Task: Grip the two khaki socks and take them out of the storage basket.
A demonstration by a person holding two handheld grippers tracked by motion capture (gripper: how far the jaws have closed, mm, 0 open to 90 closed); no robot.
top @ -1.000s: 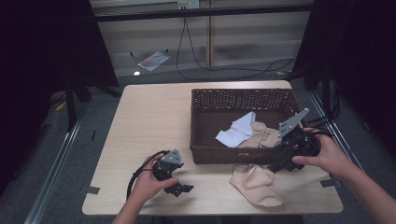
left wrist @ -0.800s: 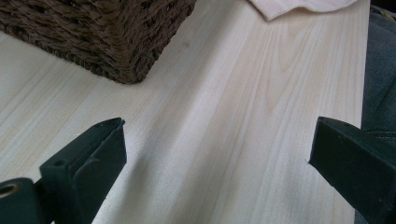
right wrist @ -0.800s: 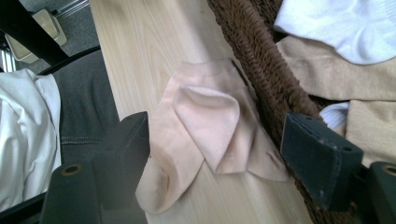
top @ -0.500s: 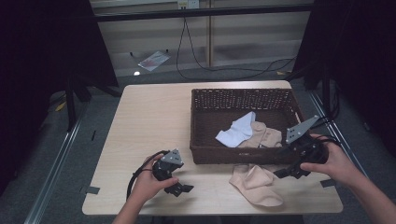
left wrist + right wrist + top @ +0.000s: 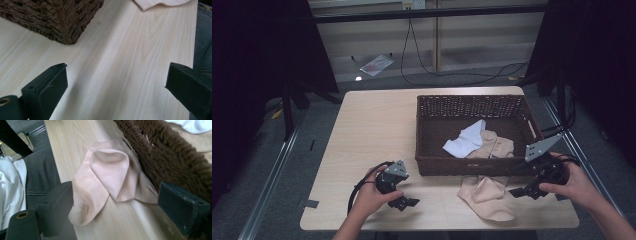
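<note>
A dark brown wicker basket (image 5: 428,131) stands on the right half of the wooden table (image 5: 372,130). Inside it lie a white sock (image 5: 465,140) and a beige sock (image 5: 498,146). A folded pair of beige socks (image 5: 484,197) lies on the table just in front of the basket. My right gripper (image 5: 523,192) hovers low at their right edge, open and empty. In the right gripper view the beige socks (image 5: 110,175) lie ahead between the jaws of that gripper (image 5: 115,192). My left gripper (image 5: 407,203) rests near the front edge, open (image 5: 116,71) over bare wood.
The basket's corner (image 5: 62,22) is close ahead of the left gripper. The table's near edge (image 5: 437,226) runs just below both hands. A black cable (image 5: 357,192) loops from the left gripper. Grey floor, rails and cables surround the table.
My right gripper has drawn back from above the basket's front rim, toward the near edge and down beside the beige socks. The left gripper has stayed put.
</note>
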